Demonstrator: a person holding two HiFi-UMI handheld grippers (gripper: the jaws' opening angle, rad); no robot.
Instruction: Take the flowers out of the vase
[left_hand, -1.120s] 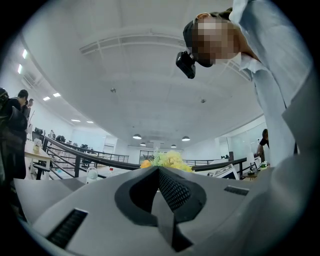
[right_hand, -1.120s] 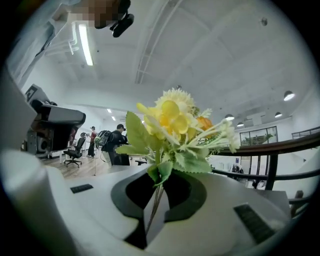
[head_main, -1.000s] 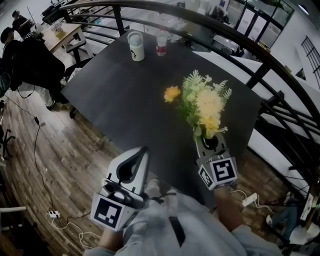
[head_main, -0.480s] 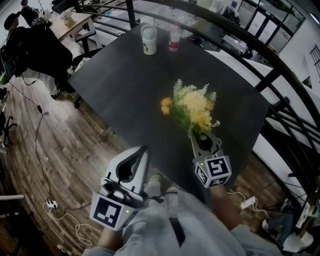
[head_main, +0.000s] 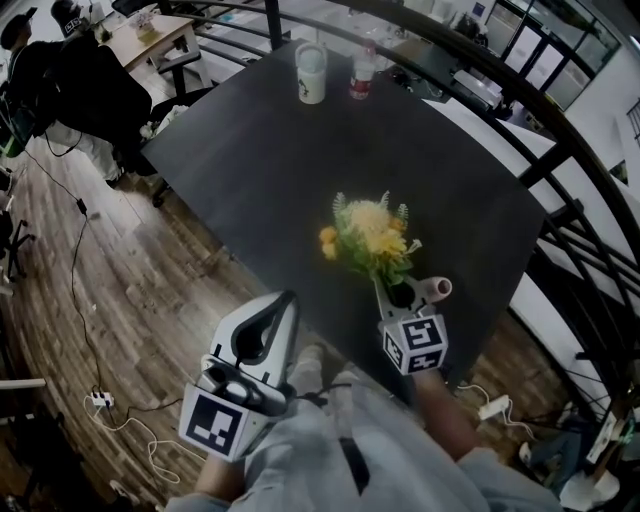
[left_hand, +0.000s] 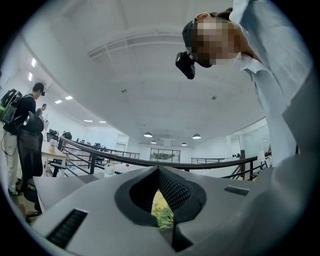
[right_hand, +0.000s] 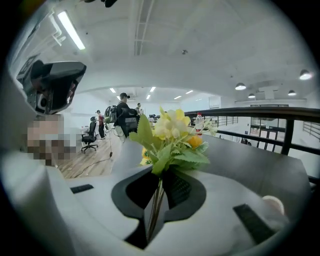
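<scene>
The right claw (head_main: 388, 284) is gripping the flowers (head_main: 370, 238) by their stems (right_hand: 156, 202), jaws pinched shut on them. The bunch is hanging over the near part of the dark worktop (head_main: 250, 170), well apart from the white vessel (head_main: 311, 72) (probably the vase) standing beside a bottle (head_main: 362, 72) at the far edge. With the flowers out, the step in hand is looking like laying them down. That is calling for a gentle descent, blooms level, with the grip released only once the leaves are resting on the worktop. The left claw (head_main: 282, 305) is closed on nothing, off the worktop's near edge. The right gripper view is showing the thin stems running between the pads, which the blooms are hiding in the head view. Only the head view is showing both claws and the gap to the vessel.
</scene>
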